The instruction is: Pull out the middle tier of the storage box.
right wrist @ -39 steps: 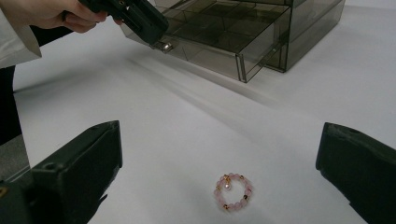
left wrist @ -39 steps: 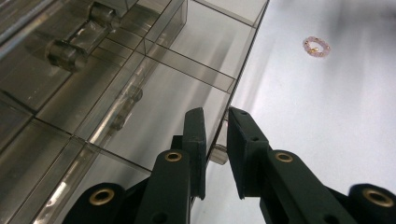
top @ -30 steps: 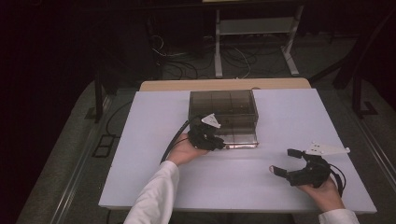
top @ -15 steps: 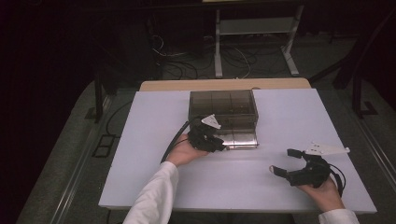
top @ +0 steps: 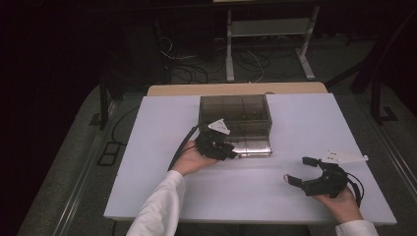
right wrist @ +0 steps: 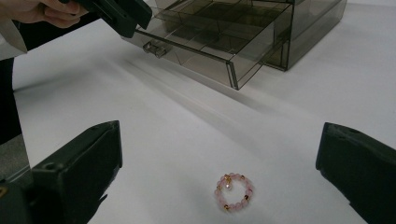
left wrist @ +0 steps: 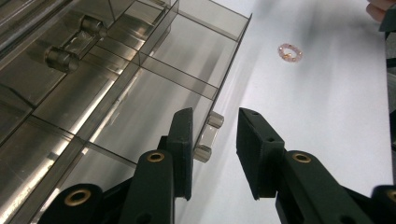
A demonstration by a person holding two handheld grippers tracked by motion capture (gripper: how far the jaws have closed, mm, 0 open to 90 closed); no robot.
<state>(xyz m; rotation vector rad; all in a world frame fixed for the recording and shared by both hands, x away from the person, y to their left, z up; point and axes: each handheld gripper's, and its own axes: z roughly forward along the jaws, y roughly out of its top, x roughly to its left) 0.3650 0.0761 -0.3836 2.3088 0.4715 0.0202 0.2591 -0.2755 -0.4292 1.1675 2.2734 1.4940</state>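
Change: drawer (top: 252, 146) of the smoked-acrylic organiser box (top: 235, 114) now stands pulled out toward the person; a second ago it sat further in.
Left gripper (left wrist: 215, 140): jaws have just been opening; they stand a little apart either side of the clear drawer handle (left wrist: 208, 136), pads off it, nothing pinched.
Meaning: drawer-opening step looks finished; compartments are exposed and, by my reading, ready to take the bracelet.
Right gripper (right wrist: 219, 163): jaws spread wide, empty, low over the table with the bracelet between and just ahead of them.
Bracelet (right wrist: 233, 192): on the bare white table (top: 162, 162), at about 4 o'clock from the box in the high view, well apart from the drawer; too small to spot there.
Materials: box and drawer are tinted see-through plastic, hard, glossy, thin straight dividers; handle a clear rounded bar on two stubs.
Bracelet make: small round pink beads, a few gold spacers, one pale charm; a limp loop.
Table surface: matte, smooth, white.
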